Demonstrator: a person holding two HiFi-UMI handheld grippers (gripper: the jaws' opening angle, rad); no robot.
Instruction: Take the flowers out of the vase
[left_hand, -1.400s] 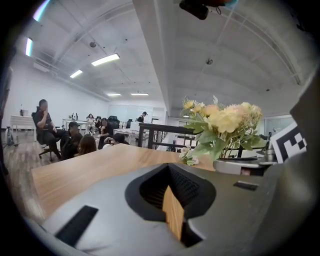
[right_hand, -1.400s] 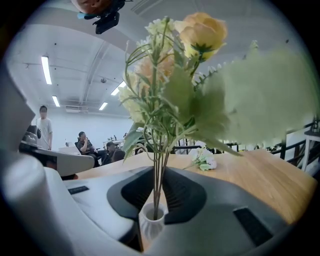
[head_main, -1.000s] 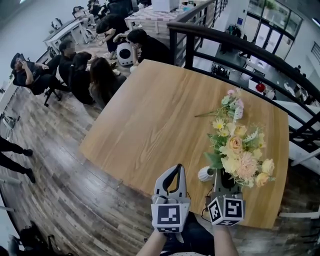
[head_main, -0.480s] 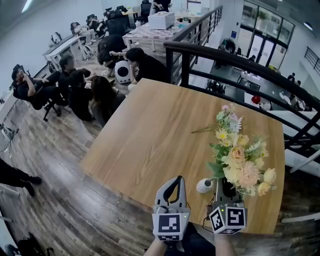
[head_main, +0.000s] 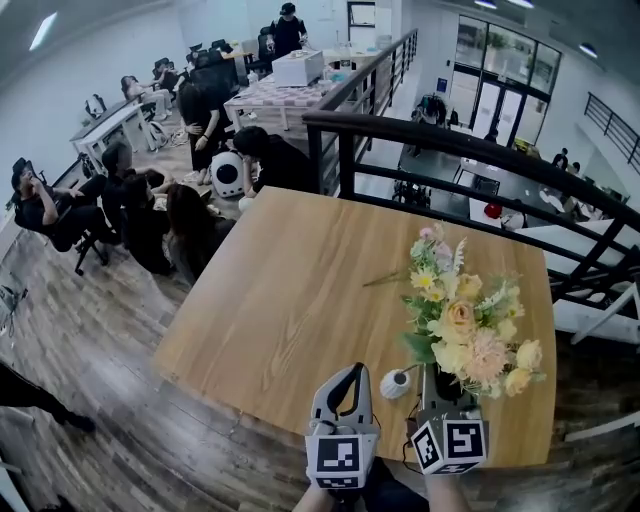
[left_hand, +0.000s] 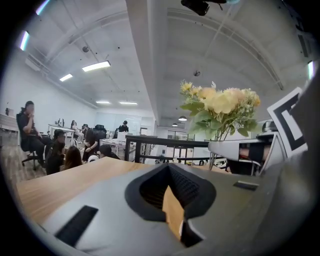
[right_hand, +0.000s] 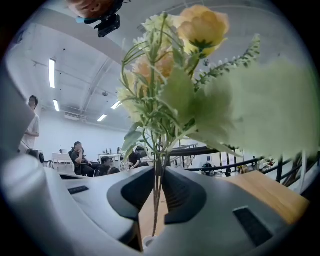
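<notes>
At table (head_main: 290, 290) near edge: right gripper (head_main: 440, 385) is clenched on the bouquet (head_main: 462, 330) stems, and both ride higher over the vase (head_main: 397, 382) than a second ago. Stem ends hang at the vase mouth in the right gripper view; cannot tell if fully clear. Judgement: extraction nearly complete. Vase stands upright between the grippers, mouth dark. Left gripper (head_main: 345, 385) is closed, holding nothing. One loose sprig (head_main: 385, 277) lies farther up the table.
</notes>
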